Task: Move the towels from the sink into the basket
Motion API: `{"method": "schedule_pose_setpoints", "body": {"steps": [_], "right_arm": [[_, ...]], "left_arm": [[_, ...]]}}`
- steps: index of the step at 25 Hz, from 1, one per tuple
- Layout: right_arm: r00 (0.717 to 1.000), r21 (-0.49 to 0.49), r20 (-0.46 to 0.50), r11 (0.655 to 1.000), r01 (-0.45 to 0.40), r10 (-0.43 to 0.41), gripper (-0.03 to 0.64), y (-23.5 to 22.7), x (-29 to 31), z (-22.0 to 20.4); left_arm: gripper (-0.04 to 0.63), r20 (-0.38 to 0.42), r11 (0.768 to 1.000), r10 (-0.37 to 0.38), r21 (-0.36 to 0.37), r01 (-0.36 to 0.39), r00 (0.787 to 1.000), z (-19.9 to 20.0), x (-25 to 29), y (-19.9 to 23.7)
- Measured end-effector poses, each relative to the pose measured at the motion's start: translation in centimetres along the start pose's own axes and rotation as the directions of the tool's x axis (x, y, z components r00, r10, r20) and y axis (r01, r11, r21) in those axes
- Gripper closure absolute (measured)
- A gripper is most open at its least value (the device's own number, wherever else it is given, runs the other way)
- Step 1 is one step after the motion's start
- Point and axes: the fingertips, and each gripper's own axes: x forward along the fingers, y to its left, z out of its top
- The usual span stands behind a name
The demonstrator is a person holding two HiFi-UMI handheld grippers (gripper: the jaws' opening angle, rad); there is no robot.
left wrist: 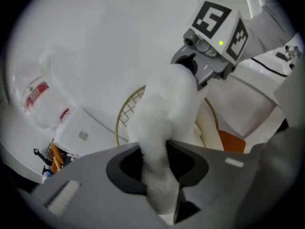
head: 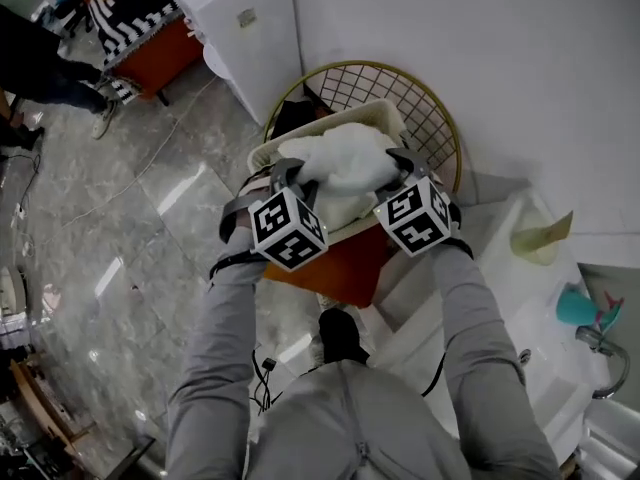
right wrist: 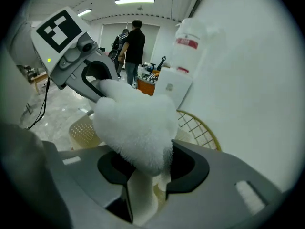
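A cream perforated laundry basket (head: 262, 154) sits on an orange stand (head: 340, 263) below the person. A fluffy white towel (head: 345, 158) is bunched over the basket's opening, carried two-handed, probably so it can be lowered inside. Anything beneath it is hidden. The left gripper (head: 292, 175) and right gripper (head: 405, 161) each have jaws clenched on a towel end.
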Motion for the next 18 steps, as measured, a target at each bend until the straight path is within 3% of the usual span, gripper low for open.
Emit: {"method": "schedule_pose_setpoints", "body": {"steps": [3,8,18], "right_arm": [[0.993,0.054,-0.078,0.995,-0.08,0.084,0.453,1.1,3.1,-3.2],[0.96,0.07,-0.18,0.976,-0.205,0.215,0.311,3.1,5.5,-6.6],[0.965,0.088,-0.196,0.983,-0.161,0.176,0.287,2.7,3.3,-7.0]], "left_arm": [[0.406,-0.05,0.998,-0.066,-0.023,0.065,0.997,-2.0,3.1,-1.4],[0.274,-0.077,0.978,-0.184,-0.113,0.175,0.98,-3.6,4.8,-2.7],[0.261,-0.066,0.982,-0.152,-0.125,0.143,0.986,-4.3,2.7,-2.0]]}}
